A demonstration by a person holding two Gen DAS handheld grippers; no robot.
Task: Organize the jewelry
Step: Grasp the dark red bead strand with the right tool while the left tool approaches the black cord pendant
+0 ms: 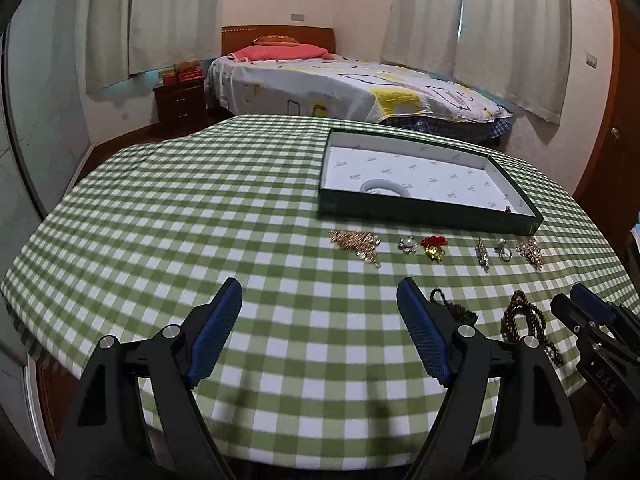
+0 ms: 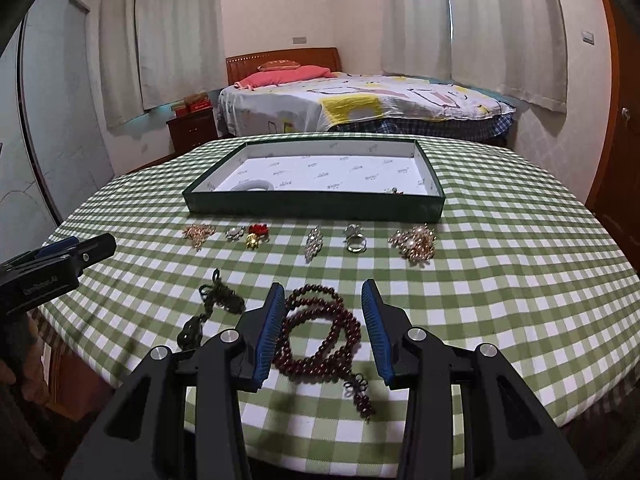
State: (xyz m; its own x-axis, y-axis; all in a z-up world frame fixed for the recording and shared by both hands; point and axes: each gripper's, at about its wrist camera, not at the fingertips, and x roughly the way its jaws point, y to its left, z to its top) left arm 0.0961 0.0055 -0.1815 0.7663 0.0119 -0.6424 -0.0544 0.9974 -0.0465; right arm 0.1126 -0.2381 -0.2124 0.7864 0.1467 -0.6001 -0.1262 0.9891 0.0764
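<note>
The right gripper [image 2: 324, 300] has its jaws spread around the red-brown bead necklace [image 2: 320, 336] on the checked tablecloth [image 2: 500, 280], without touching it; the necklace's tassel end points toward the near edge. The left gripper [image 1: 320, 304] is spread wide over bare cloth. Beyond lie a row of small brooches [image 2: 414, 242] and a ring [image 2: 355, 240]. The green tray [image 2: 312, 204], long axis left-right, holds printed paper with unreadable writing and a white bangle [image 2: 256, 187].
</note>
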